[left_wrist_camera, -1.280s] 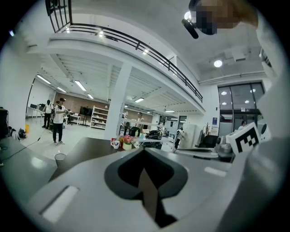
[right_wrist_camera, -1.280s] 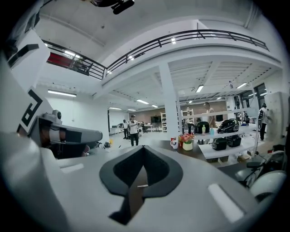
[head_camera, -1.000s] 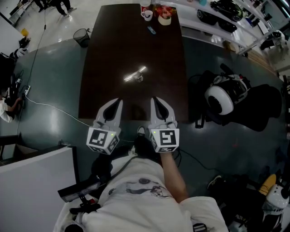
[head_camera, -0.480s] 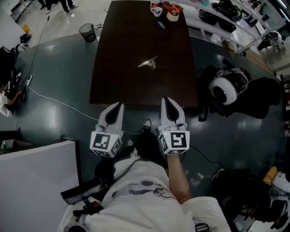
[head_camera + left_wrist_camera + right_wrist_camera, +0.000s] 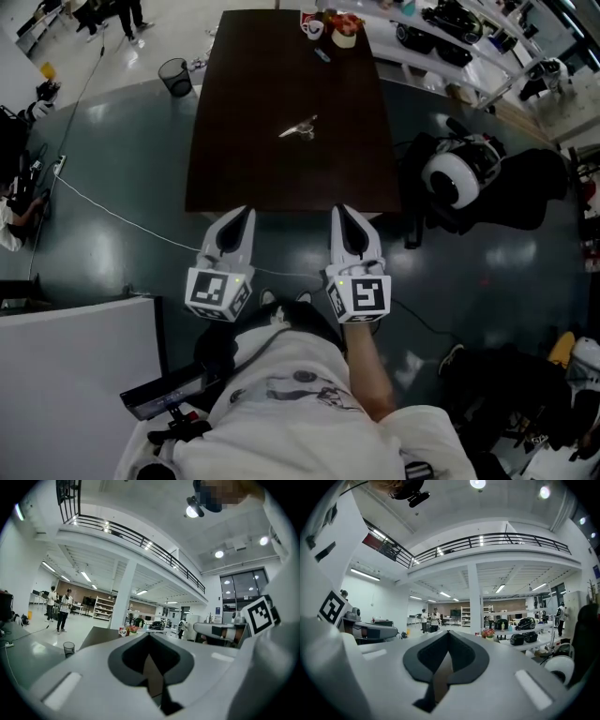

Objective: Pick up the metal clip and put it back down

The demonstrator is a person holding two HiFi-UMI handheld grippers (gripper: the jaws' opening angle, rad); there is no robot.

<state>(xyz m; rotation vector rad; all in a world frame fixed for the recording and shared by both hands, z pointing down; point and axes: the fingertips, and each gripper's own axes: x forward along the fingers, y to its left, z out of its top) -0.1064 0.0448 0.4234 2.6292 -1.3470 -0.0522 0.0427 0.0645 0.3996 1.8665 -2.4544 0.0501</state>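
The metal clip (image 5: pixel 300 127) lies flat near the middle of the long dark table (image 5: pixel 234 159), untouched. Both grippers are held level side by side, off the table's near end, well short of the clip. My left gripper (image 5: pixel 246 213) has its jaws together with nothing between them, and in the left gripper view (image 5: pixel 149 637) the tips meet in front of the far table end. My right gripper (image 5: pixel 337 211) is likewise shut and empty; in the right gripper view (image 5: pixel 449 632) its jaws close to a point. The clip shows in neither gripper view.
A mug and a flower pot (image 5: pixel 325 26) stand at the table's far end. A wire bin (image 5: pixel 175 75) stands on the floor to the left, a dark chair with a white helmet-like object (image 5: pixel 450 178) to the right. A cable (image 5: pixel 112 216) crosses the floor. A white partition (image 5: pixel 75 375) stands near left.
Both grippers have drawn back from over the table's near edge to just off it, and the table and clip now look farther away. The clip has not moved on the table.
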